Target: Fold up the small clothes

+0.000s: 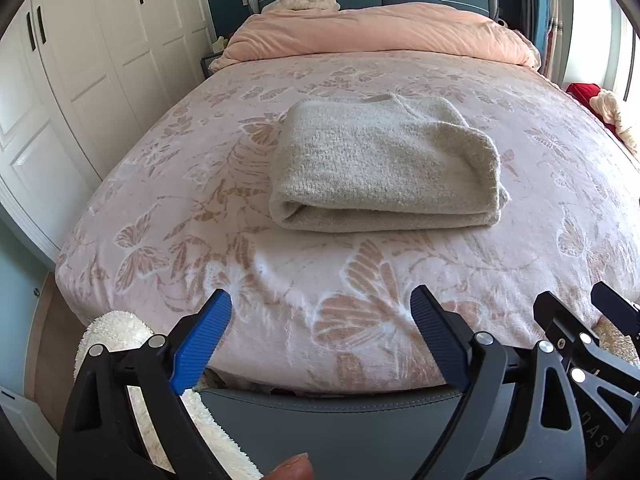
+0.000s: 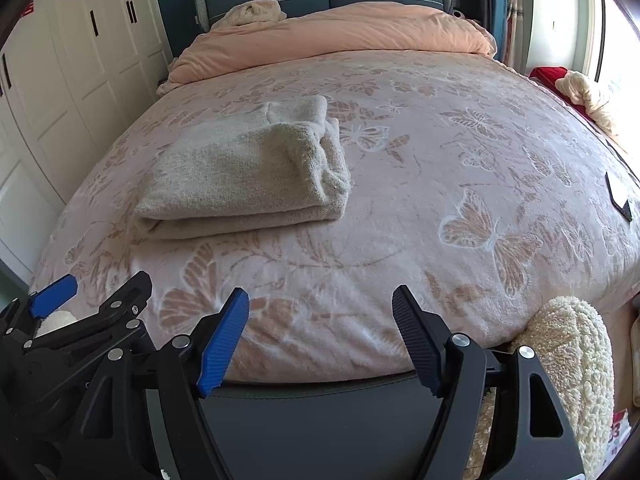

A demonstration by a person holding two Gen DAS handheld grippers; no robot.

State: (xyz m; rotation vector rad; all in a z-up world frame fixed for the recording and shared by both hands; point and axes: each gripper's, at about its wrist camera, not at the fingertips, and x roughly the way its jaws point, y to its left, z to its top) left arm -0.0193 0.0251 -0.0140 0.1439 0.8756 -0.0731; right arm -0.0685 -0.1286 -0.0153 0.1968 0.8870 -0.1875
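While both grippers gape, folded sweater (image 1: 384,168) lies beyond fingertips (image 1: 222,300).

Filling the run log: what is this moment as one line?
sweater folded on bed | left claw open, empty | right claw open, empty | both claws short of sweater

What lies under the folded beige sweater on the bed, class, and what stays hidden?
The folded beige sweater rests on the pink butterfly-patterned blanket, which shows all around it. The blanket patch beneath it and the sweater's inner folded layers are covered, so nothing more can be told.
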